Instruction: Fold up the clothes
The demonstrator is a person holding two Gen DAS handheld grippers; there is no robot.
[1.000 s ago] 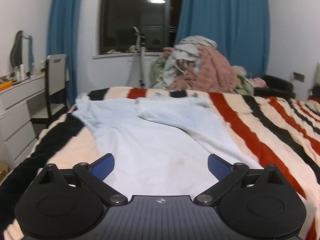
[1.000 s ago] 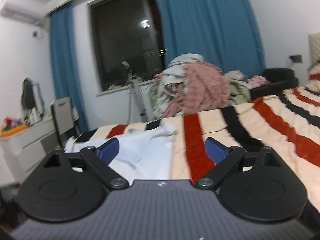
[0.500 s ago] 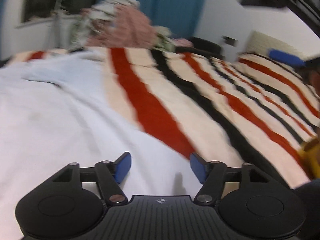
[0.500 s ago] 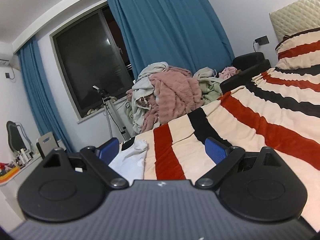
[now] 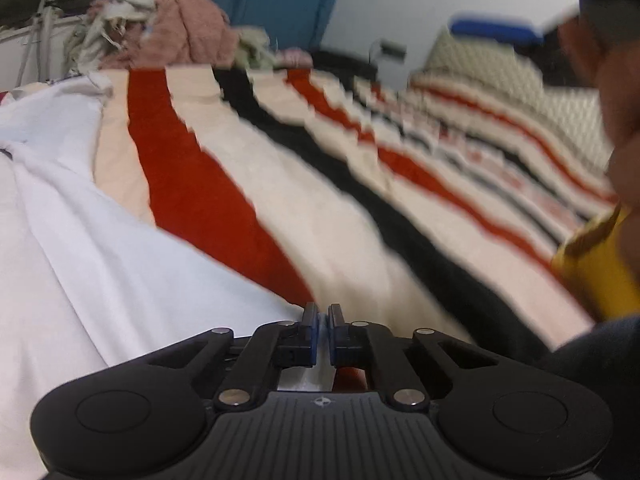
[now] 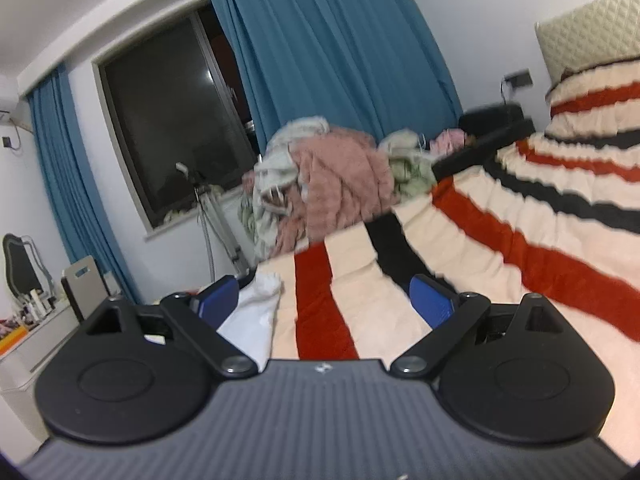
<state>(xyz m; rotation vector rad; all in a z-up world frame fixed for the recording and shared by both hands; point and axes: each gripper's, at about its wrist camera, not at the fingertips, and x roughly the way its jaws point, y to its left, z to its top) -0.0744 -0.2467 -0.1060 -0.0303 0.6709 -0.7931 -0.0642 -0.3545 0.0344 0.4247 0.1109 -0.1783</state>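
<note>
A white shirt [image 5: 100,248] lies spread on the striped bedspread [image 5: 360,208], filling the left of the left wrist view. My left gripper [image 5: 323,320] is shut at the shirt's near right hem corner; white cloth shows under the closed pads, so it looks clamped on the hem. My right gripper [image 6: 324,298] is open and empty, raised above the bed. A corner of the shirt [image 6: 256,312] shows behind its left finger. The right gripper's blue pad [image 5: 496,32] appears blurred at the top right of the left wrist view.
A heap of clothes with a pink blanket [image 6: 336,184] sits at the bed's far end, in front of blue curtains [image 6: 340,60] and a dark window. A white desk and chair [image 6: 84,288] stand to the left. The person's arm in a yellow sleeve [image 5: 600,264] is at the right.
My left gripper swung to the shirt's right hem, dropped low and closed from wide open. My right gripper rose and turned right, staying open.
</note>
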